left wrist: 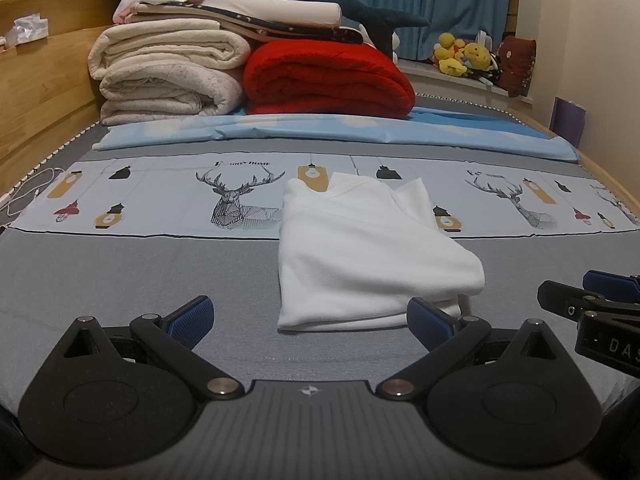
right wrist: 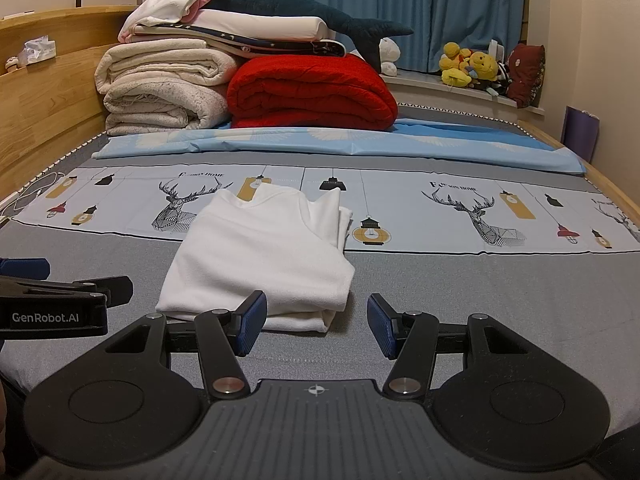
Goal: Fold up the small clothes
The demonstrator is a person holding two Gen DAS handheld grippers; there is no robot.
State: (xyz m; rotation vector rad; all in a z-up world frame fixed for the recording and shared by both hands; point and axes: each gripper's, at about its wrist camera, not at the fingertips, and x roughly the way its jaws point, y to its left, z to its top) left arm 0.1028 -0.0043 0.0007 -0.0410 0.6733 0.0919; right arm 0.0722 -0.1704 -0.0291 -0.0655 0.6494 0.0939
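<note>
Behind the white garment (left wrist: pixel 360 252), folded blankets (left wrist: pixel 248 72) sit stacked.

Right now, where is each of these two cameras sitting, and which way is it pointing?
Left wrist: sits on the left gripper, low over the bed, facing the white garment and red blanket; its own open jaws show, with the right gripper at the right edge.
Right wrist: sits on the right gripper, facing the same way; its open jaws show, with the left gripper at the left edge.
Shared: garment, blanket, blue curtain, deer-print sheet.
</note>
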